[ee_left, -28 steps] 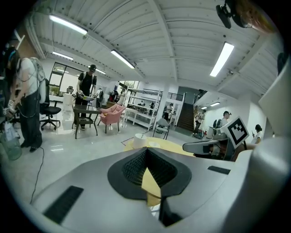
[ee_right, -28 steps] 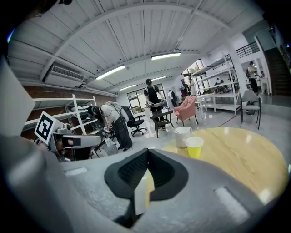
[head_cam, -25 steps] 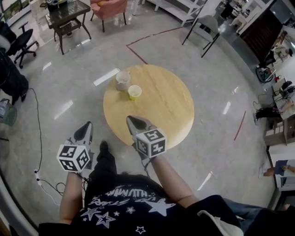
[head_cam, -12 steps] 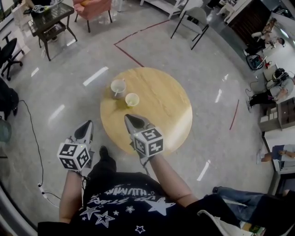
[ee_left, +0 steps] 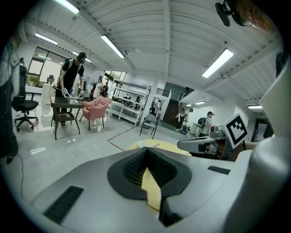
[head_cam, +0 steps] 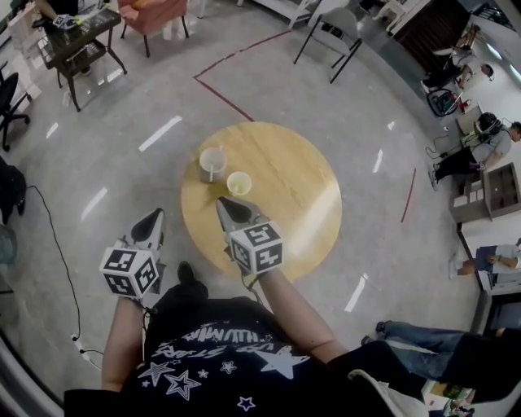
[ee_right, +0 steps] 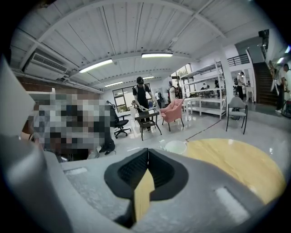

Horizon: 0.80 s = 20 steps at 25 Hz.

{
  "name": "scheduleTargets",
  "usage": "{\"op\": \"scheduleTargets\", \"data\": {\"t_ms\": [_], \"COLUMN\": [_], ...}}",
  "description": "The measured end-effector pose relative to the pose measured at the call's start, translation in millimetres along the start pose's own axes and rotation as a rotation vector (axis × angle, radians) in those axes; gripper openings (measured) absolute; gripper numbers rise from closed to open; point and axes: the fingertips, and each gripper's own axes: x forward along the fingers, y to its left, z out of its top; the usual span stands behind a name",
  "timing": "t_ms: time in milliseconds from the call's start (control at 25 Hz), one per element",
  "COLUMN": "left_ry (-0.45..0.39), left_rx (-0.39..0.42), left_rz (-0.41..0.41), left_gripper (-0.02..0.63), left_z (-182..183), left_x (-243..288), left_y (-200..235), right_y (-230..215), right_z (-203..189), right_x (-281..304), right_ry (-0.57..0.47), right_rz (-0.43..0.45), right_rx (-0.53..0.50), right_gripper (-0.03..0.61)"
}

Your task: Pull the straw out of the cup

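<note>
A white cup point(head_cam: 212, 164) with a thin straw point(head_cam: 211, 169) leaning in it stands on the far left part of the round wooden table point(head_cam: 285, 208). A small yellow-green cup point(head_cam: 238, 183) stands beside it. My right gripper point(head_cam: 223, 204) is shut and empty, with its tip over the table's near edge just short of the yellow-green cup. In the right gripper view the white cup point(ee_right: 175, 146) shows just past the closed jaws point(ee_right: 147, 153). My left gripper point(head_cam: 152, 221) hangs over the floor left of the table, shut and empty point(ee_left: 146, 151).
A dark side table point(head_cam: 77, 37) and a pink armchair point(head_cam: 153, 11) stand at the far left, a folding chair point(head_cam: 332, 42) beyond the table. Red tape lines point(head_cam: 226, 96) cross the grey floor. A black cable point(head_cam: 57, 244) runs along the left. Seated people point(head_cam: 480, 147) are at the right.
The table and both cups have drawn nearer to me. My right gripper's tip is now closer to the yellow-green cup. Both grippers stay shut.
</note>
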Motion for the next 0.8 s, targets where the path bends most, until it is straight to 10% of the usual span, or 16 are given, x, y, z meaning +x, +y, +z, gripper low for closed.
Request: {"op": "scheduleTargets", "data": {"t_ms": [800], "left_ry": [0.076], "left_rx": [0.035], "left_rz": [-0.161], "left_gripper": [0.006], "left_z": [15.1], "left_x": [48.7], "left_y": [48.7], "right_y": [-15.9], "right_z": [7.0], "right_x": [62.3], "right_ry": [0.041], "right_rz": [-0.174], "right_rx": [0.060], "right_gripper": [0.152]}}
